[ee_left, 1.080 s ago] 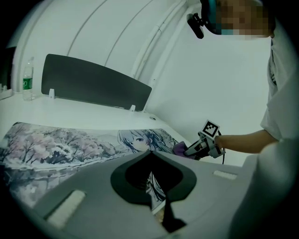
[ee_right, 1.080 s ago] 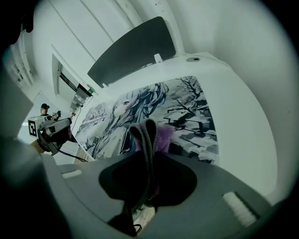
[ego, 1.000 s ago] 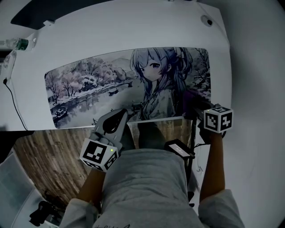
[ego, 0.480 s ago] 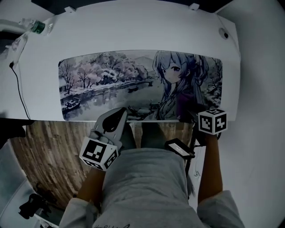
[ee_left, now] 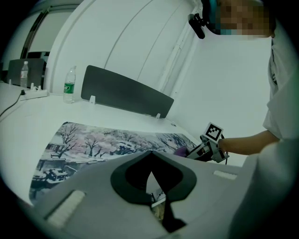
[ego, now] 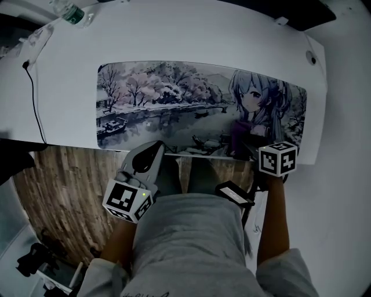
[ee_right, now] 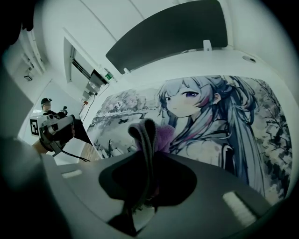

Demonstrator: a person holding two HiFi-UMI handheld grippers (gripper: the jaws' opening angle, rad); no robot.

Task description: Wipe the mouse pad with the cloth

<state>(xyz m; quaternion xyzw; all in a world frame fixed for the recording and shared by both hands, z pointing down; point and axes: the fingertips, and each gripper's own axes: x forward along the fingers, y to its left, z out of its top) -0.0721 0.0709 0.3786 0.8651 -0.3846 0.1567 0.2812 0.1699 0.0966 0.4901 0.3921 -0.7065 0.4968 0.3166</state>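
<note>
A long mouse pad (ego: 174, 110) printed with a lake scene and an anime girl lies on the white desk (ego: 185, 40). My right gripper (ego: 249, 142) is shut on a purple cloth (ego: 242, 129), which rests on the pad's near edge just below the girl's face. In the right gripper view the cloth (ee_right: 161, 137) bulges out between the closed fingertips of my right gripper (ee_right: 145, 128), over the pad (ee_right: 224, 126). My left gripper (ego: 155, 146) hangs at the desk's front edge, shut with nothing in it. Its view shows the left gripper (ee_left: 150, 158) with tips together, above the pad (ee_left: 107, 142).
A water bottle (ego: 71, 13) stands at the desk's far left, and a black cable (ego: 35, 104) runs down the left side. A dark divider panel (ee_left: 126, 93) lines the back edge. Wooden floor (ego: 64, 191) lies below the front edge.
The right gripper and cloth have slid left along the pad, from right of the girl to below her face. The head view has swung left. The left gripper stayed at the desk's edge.
</note>
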